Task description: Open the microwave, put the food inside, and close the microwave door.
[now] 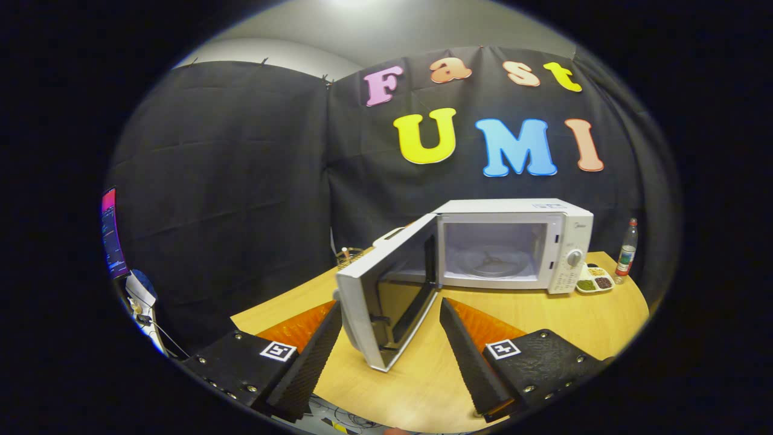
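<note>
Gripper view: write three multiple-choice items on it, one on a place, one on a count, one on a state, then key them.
1. Where is the bottle?
A. inside the microwave
B. on the table, right of the microwave
C. between the tongs

2. How many bottles stand on the table?
A. one
B. two
C. three

3. How is the microwave door?
A. shut
B. swung open
C. taken off

Key: 1 B, it stands past the food tray by the control side. 2 A, a single bottle shows. 3 B, the door hangs out toward the open tongs, its edge between them, and the cavity is bare.
</note>
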Demonstrator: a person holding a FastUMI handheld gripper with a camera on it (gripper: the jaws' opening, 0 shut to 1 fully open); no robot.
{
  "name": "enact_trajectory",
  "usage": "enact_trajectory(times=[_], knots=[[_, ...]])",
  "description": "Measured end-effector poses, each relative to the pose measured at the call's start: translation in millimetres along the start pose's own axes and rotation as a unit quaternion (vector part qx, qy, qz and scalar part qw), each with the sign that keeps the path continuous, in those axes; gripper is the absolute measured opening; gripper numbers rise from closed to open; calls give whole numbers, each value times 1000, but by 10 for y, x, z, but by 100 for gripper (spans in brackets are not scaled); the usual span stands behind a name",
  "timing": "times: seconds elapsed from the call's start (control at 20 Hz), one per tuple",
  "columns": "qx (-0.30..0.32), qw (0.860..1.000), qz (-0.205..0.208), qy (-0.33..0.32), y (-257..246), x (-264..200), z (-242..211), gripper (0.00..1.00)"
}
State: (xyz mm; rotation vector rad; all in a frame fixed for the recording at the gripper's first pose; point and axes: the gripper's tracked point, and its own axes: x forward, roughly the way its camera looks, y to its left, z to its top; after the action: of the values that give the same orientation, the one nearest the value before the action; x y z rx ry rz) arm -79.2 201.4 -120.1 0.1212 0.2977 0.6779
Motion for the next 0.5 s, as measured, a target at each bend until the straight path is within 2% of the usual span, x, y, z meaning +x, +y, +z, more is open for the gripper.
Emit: enact_trajectory(times=[0.3, 0.5], knots=[[42, 994, -98, 13, -944, -221, -181, 99], [62, 987, -149, 28, -1439, -331, -393, 99]])
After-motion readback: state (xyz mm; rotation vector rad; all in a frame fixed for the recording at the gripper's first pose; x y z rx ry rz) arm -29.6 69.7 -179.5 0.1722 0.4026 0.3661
